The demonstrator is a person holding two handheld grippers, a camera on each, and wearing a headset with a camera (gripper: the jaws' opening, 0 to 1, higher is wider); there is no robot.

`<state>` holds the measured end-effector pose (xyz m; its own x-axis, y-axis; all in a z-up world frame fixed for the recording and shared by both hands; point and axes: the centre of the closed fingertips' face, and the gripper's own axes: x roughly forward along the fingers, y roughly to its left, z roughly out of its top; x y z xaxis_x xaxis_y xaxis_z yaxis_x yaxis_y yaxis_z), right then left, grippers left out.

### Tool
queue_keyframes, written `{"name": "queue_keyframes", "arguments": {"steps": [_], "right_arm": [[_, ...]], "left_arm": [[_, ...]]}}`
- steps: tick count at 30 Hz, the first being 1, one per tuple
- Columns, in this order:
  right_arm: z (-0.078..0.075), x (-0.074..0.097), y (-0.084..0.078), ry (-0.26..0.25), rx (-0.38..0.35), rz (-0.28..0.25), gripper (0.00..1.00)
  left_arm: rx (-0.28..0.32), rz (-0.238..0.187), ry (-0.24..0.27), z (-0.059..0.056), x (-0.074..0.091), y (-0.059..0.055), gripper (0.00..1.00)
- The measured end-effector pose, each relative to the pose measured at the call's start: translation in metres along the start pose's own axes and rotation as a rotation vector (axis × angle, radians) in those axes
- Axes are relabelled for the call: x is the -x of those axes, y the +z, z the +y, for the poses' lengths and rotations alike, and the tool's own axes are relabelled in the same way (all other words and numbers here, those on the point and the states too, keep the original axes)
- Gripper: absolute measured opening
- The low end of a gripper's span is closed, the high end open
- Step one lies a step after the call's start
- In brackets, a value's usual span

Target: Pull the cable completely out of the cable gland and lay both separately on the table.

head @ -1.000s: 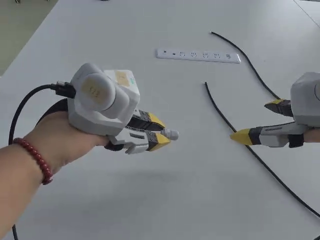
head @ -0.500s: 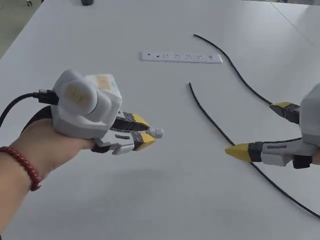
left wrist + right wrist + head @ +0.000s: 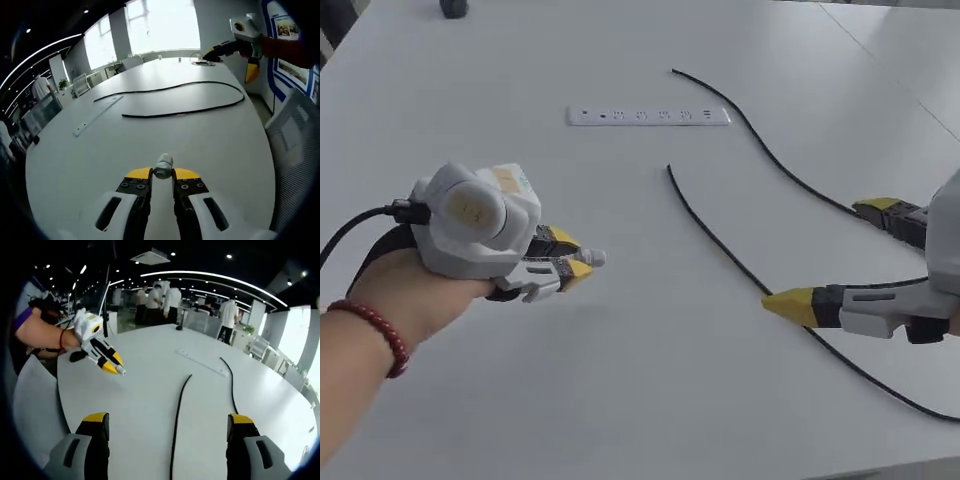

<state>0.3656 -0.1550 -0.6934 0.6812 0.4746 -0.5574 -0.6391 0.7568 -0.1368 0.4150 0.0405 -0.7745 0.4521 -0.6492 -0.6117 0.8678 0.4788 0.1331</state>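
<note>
My left gripper [image 3: 575, 262] is shut on a small pale grey cable gland [image 3: 592, 259] and holds it just above the white table; the gland's tip pokes out between the yellow fingertips [image 3: 163, 166]. The black cable [image 3: 720, 238] lies loose on the table to the right, its free end well apart from the gland. My right gripper [image 3: 815, 255] is open over the cable's middle stretch, with nothing held. In the right gripper view the cable [image 3: 179, 405] runs away between the wide-apart jaws, and the left gripper [image 3: 107, 360] is at the left.
A second black cable [image 3: 760, 150] curves farther back on the table. A white power strip [image 3: 648, 116] lies beyond the cable ends. A small dark object [image 3: 452, 8] sits at the far edge. People stand in the room behind [image 3: 172, 300].
The head camera has swung, so the whole scene sits further left. The right gripper has drawn back a little along the cable toward the near edge. The left gripper still holds the gland.
</note>
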Motion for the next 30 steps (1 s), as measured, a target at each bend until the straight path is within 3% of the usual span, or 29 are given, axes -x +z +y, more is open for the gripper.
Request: {"name": "queue_keyframes", "arguments": {"steps": [7, 12, 18, 30], "right_arm": [[-0.005, 0.006, -0.003, -0.025, -0.001, 0.010, 0.99], [-0.007, 0.007, -0.003, -0.031, 0.007, 0.007, 0.99], [-0.009, 0.007, 0.000, -0.037, 0.002, -0.001, 0.99], [-0.011, 0.005, 0.006, -0.042, 0.021, -0.007, 0.99]], "left_arm": [[0.009, 0.016, 0.035, 0.008, -0.029, -0.007, 0.16], [0.016, 0.044, 0.018, 0.005, -0.038, -0.016, 0.17], [0.029, 0.080, 0.004, 0.004, -0.044, -0.028, 0.17], [0.083, 0.046, 0.004, 0.006, -0.041, -0.026, 0.20]]}}
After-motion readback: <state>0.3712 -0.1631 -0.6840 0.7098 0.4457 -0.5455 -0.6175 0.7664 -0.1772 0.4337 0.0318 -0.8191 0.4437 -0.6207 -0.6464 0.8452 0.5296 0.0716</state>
